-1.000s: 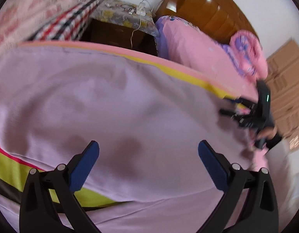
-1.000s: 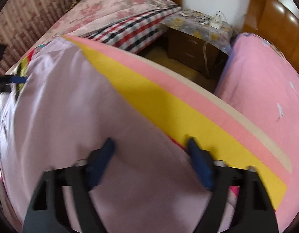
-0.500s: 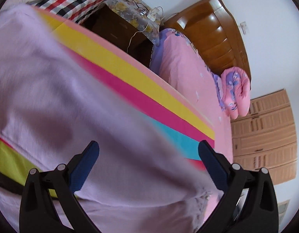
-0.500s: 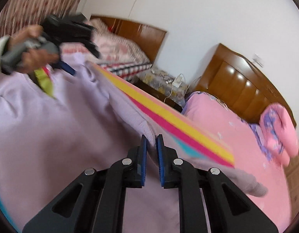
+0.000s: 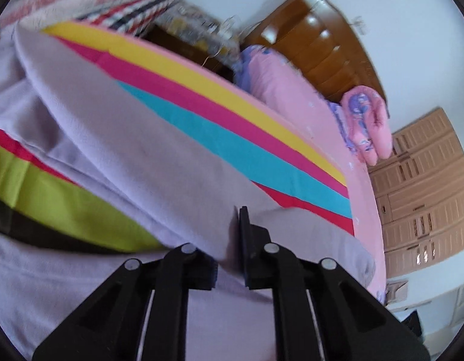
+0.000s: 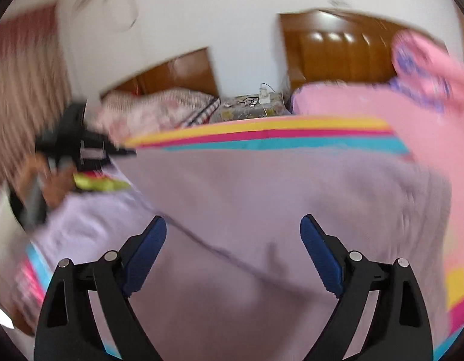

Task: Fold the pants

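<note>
Pants: the lilac pants [image 5: 159, 162] lie spread over the striped sheet [image 5: 232, 126] on the bed, reaching from its near edge toward the far side, with one layer lapped over another
Left gripper: my left gripper [image 5: 232, 240] has its jaws nearly together, pinching a fold of the lilac cloth near the bed's right edge
Right gripper: my right gripper [image 6: 233, 240] stands wide open with nothing between its blue pads [image 6: 319, 252], hovering just over the pants [image 6: 277, 198]
Other view: from the right camera I see a hand [image 6: 51, 186] holding the left gripper [image 6: 78, 147] at the left side of the bed, though it is badly blurred
Done so far: I judge one lengthwise fold is made or nearly made, since a dark crease line crosses the cloth
Left to do: I reckon the legs must be brought over toward the waist and the bundle smoothed; the waistband I cannot pick out
</note>
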Available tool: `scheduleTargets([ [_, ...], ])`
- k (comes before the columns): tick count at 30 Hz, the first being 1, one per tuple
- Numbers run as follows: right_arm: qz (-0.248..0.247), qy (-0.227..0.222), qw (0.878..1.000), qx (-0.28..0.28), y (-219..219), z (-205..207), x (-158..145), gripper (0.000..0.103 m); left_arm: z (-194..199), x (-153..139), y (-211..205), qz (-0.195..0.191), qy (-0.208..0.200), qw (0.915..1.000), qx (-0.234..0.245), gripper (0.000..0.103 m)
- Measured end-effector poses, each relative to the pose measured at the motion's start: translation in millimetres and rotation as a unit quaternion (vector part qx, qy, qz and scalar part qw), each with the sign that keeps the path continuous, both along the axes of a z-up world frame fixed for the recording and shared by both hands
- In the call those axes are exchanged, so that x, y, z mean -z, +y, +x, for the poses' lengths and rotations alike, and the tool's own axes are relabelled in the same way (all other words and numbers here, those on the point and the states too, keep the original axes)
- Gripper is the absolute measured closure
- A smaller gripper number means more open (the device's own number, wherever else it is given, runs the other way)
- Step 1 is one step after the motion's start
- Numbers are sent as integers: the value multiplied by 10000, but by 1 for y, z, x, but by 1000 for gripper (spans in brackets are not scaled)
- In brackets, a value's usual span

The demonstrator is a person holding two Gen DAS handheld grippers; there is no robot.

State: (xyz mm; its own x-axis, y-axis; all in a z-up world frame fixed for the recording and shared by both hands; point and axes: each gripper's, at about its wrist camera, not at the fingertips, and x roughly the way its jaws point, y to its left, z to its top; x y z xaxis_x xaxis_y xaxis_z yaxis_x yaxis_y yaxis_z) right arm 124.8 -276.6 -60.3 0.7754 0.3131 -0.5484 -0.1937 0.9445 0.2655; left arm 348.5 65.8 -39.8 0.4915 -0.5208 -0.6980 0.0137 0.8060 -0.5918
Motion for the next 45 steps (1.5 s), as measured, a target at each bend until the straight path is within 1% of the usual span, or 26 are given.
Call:
scheduleTargets([
  [1, 338, 69, 9992, 175, -9, -9, 3, 18, -8, -1, 0, 34, -78, 10000, 29, 90],
  [3, 966, 327, 9932, 561, -31, -21, 14, 23, -20, 7, 3, -20, -56, 10000, 23, 85],
  [4, 1425, 552, 9842, 893, -48, -26, 26, 28, -22, 12, 4, -32, -23, 10000, 10, 84],
  [7, 2023, 1000, 9613, 1580, -82, -32, 50, 34, -29, 27, 18, -99, 117, 9998, -93, 84],
  [9, 2150, 1009, 9556, 1747, -94, -33, 52, 35, -28, 30, 23, -199, 97, 9998, -21, 83],
  [11, 2107, 906, 9491, 2159, -107, -29, 50, 35, -29, 30, 27, -175, 26, 9998, 14, 79],
  [13, 2192, 892, 9443, 2288, -117, -20, 51, 35, -28, 30, 31, -178, 10, 9998, -18, 73],
  [15, 2149, 953, 9439, 2318, -120, -8, 52, 36, -27, 32, 31, -216, 27, 9998, -44, 71],
  [16, 2107, 948, 9450, 2314, -118, -5, 55, 40, -26, 33, 33, -249, 38, 9997, -39, 70],
  [17, 2066, 942, 9456, 2329, -114, -4, 56, 51, -24, 34, 34, -274, 49, 9996, -46, 67],
  [18, 2054, 958, 9450, 2359, -112, 0, 57, 57, -24, 34, 36, -289, 46, 9995, -71, 65],
  [19, 2009, 1000, 9411, 2529, -116, 1, 57, 73, -22, 35, 38, -298, 49, 9995, -103, 62],
  [20, 2019, 996, 9388, 2607, -116, 0, 57, 82, -20, 35, 42, -332, 70, 9993, -181, 61],
  [22, 2215, 892, 9363, 2575, -129, -4, 58, 84, -11, 35, 47, -454, 131, 9984, -323, 60],
  [25, 2093, 739, 9425, 2500, -130, -6, 51, 84, -1, 35, 65, -557, 204, 9963, -627, 59],
  [27, 2041, 636, 9453, 2464, -130, -8, 46, 84, 10, 37, 72, -530, 258, 9961, -664, 61],
  [28, 2028, 583, 9462, 2454, -131, -9, 42, 84, 16, 40, 75, -547, 329, 9960, -622, 65],
  [29, 2036, 559, 9461, 2457, -130, -9, 40, 84, 20, 43, 78, -559, 384, 9957, -630, 80],
  [31, 2136, 560, 9443, 2440, -135, -8, 35, 84, 26, 46, 82, -452, 408, 9961, -642, 97],
  [34, 2114, 518, 9466, 2377, -139, -4, 25, 84, 24, 37, 83, -337, 152, 9976, -580, 98],
  [35, 2061, 476, 9491, 2332, -140, -2, 19, 85, 21, 25, 81, -215, -8, 9982, -562, 98],
  [38, 1993, 258, 9555, 2159, -150, 16, -15, 86, 1, -15, 83, -227, -483, 9964, -664, 98],
  [40, 2074, 60, 9553, 2106, -160, 22, -41, 86, -34, -57, 80, -182, -1028, 9927, -604, 98],
  [42, 2016, -70, 9587, 2003, -165, 16, -62, 86, -84, -90, 73, 137, -1523, 9872, -455, 98],
  [44, 1973, -138, 9612, 1924, -174, -3, -71, 86, -144, -100, 64, 408, -1779, 9828, -269, 98],
  [45, 1966, -145, 9618, 1898, -178, -15, -69, 86, -168, -97, 59, 517, -1827, 9816, -179, 98],
])
